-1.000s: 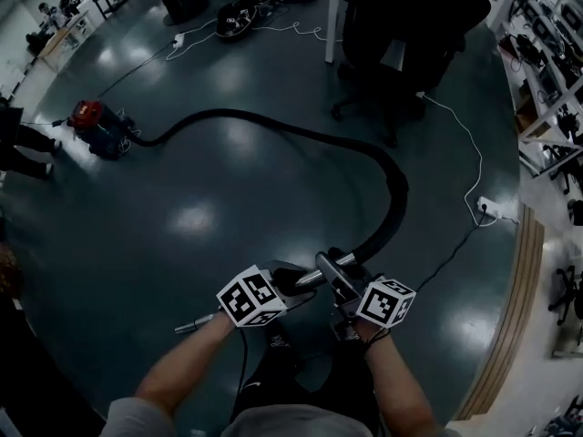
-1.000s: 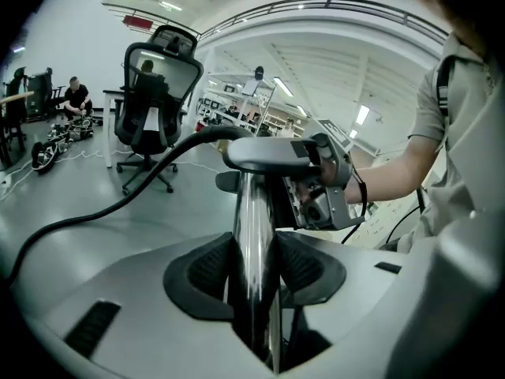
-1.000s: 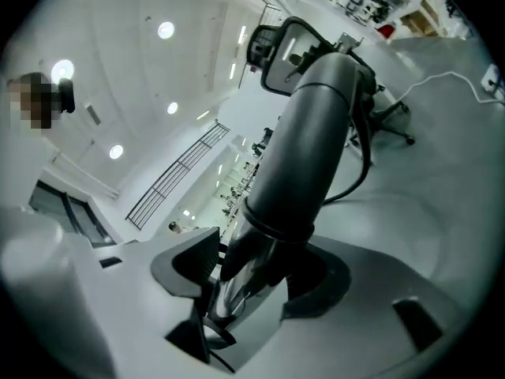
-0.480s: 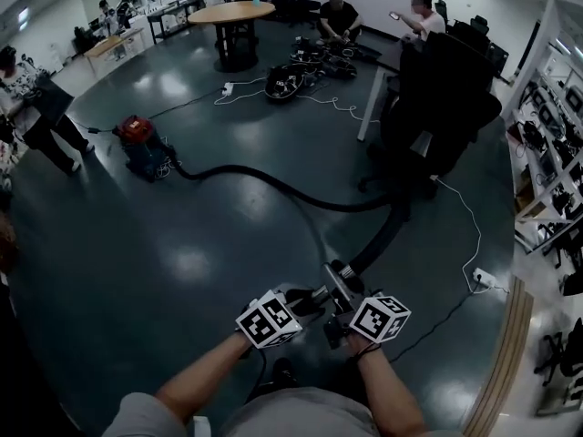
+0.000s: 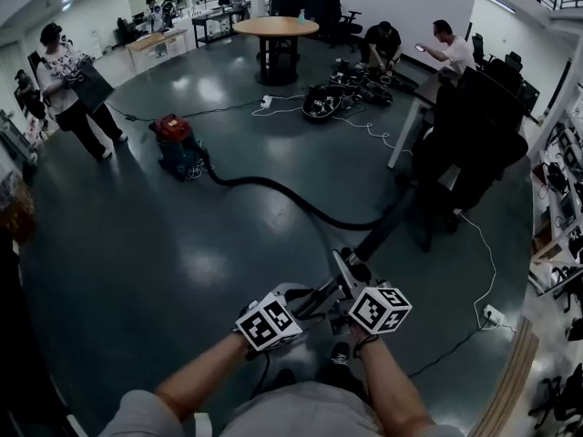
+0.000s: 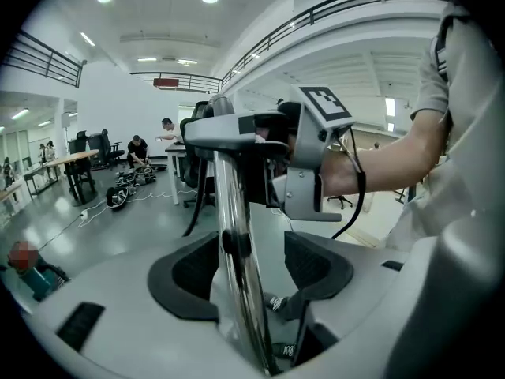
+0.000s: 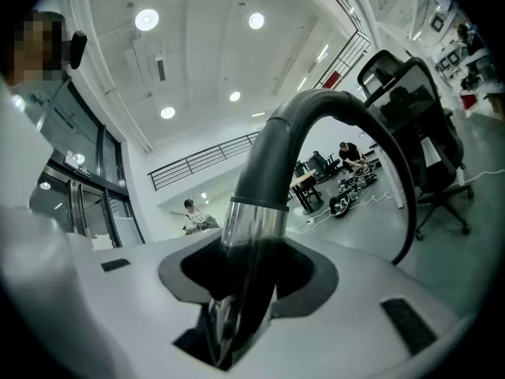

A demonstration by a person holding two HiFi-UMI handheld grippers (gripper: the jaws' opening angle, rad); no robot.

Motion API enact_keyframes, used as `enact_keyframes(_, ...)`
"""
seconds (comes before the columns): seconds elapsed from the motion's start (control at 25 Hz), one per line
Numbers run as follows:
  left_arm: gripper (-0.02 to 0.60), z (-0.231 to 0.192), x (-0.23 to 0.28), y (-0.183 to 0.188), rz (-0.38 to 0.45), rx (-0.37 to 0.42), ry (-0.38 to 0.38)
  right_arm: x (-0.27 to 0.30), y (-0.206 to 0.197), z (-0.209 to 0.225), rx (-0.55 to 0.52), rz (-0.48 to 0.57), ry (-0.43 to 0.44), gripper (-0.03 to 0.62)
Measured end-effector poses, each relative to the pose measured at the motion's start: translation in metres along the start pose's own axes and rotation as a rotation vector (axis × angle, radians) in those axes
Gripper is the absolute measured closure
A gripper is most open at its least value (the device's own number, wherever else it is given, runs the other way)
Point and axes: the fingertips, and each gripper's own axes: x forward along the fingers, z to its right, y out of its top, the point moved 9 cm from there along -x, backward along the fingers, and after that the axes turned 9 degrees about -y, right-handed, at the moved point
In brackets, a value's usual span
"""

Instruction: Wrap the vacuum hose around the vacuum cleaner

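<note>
Chrome is the material in both sets of jaws: the wand (image 6: pixel 233 212) at the end of the black vacuum hose (image 7: pixel 272 148).

Left tongs (image 6: pixel 251 267): the jaws have just been opening and now stand wide. The wand is upright between the pads with a clear gap on its right side, and no pad presses it.

Right tongs (image 7: pixel 248 279): the jaws have just been closing and are clamped on the wand just below the collar where the hose joins it.

In the head view the two tongs sit side by side at the near edge. The left tongs are at the wand's near end, and the right tongs are just beside them on the right, closer to the hose.

From the right tongs the hose arches up and runs far right toward a dark office chair (image 5: pixel 474 144). It then bends back left along the floor (image 5: pixel 182 262) to the red-topped vacuum cleaner (image 5: pixel 178 148). The cleaner stands far left, well apart from both tongs. The hose lies stretched out, not yet wound on the cleaner.
</note>
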Motion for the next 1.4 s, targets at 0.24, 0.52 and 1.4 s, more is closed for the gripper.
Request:
enact_keyframes(0.24, 0.33, -0.011, -0.007, 0.014, -0.057, -0.022, 0.069, 0.03, 0.028, 0.022, -0.171, -0.026, 0.035, 0.437)
enact_keyframes(0.52, 0.33, -0.041, 0.007, 0.067, -0.064, 0.028, 0.226, 0.056, 0.05, 0.045, -0.496, -0.142, 0.166, 0.437)
enact_keyframes(1.4, 0.33, -0.12, -0.011, 0.161, -0.138, 0.331, 0.538, 0.141, 0.05, 0.071, -1.112, -0.545, 0.558, 0.436)
